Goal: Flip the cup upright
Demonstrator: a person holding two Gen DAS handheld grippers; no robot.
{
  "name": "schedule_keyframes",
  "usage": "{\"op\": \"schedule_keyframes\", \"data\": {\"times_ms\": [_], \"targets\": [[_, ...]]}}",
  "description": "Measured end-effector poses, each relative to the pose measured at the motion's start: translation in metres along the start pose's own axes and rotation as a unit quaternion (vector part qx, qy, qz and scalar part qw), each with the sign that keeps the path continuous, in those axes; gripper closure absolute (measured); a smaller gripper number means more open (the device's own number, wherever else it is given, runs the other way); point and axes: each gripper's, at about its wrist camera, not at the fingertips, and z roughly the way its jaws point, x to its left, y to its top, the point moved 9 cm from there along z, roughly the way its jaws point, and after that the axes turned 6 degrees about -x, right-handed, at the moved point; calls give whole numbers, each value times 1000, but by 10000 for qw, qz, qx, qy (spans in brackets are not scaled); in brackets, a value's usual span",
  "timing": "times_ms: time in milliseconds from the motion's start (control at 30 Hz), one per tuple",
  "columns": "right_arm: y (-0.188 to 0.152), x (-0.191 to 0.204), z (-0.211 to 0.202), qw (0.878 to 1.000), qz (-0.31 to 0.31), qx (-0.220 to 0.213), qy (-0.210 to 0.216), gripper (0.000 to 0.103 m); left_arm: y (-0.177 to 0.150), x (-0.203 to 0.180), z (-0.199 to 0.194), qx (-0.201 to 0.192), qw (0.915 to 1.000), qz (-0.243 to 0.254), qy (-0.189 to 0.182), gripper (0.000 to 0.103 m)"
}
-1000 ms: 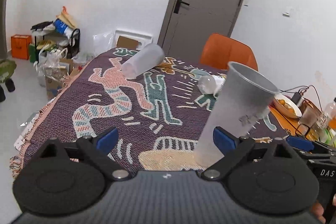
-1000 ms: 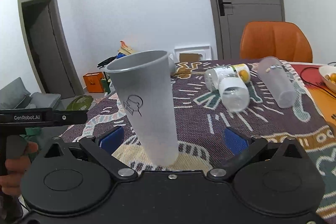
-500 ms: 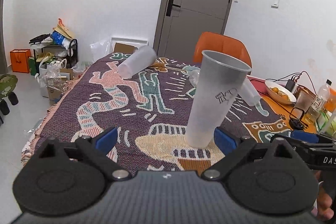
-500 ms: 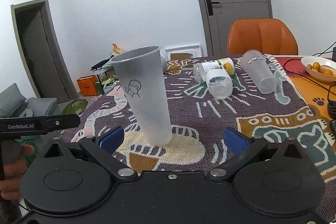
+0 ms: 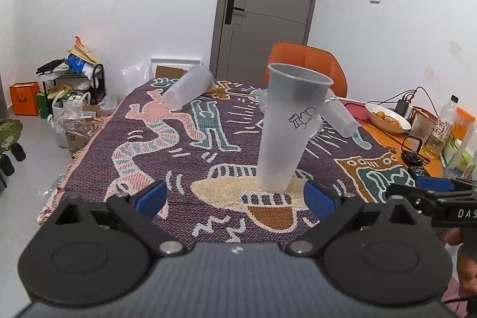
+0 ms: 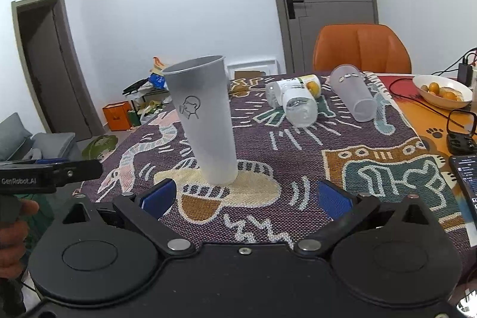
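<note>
A frosted plastic cup with a small black drawing (image 5: 287,127) stands upright, mouth up, on the patterned cloth; it also shows in the right wrist view (image 6: 205,121). My left gripper (image 5: 235,197) is open and empty, a short way in front of the cup. My right gripper (image 6: 243,195) is open and empty, also short of the cup, which sits ahead and to its left. Neither gripper touches the cup.
Another frosted cup (image 5: 187,91) lies on its side at the far left of the cloth, and one more (image 6: 353,96) lies at the right. A plastic bottle (image 6: 293,99) lies between them. A fruit bowl (image 6: 441,91), cables, a phone (image 6: 466,187) and an orange chair (image 6: 360,48) are at the right and back.
Both grippers have pulled back from the cup, so it looks smaller and farther away. The cup now stands straighter on the cloth and nothing holds it.
</note>
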Motion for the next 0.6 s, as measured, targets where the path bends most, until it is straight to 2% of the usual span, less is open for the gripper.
{"op": "schedule_keyframes", "data": {"times_ms": [600], "targets": [[-6, 1, 3, 9999, -21, 93, 75, 0, -3, 3, 2, 112, 9999, 13, 24, 6]]}}
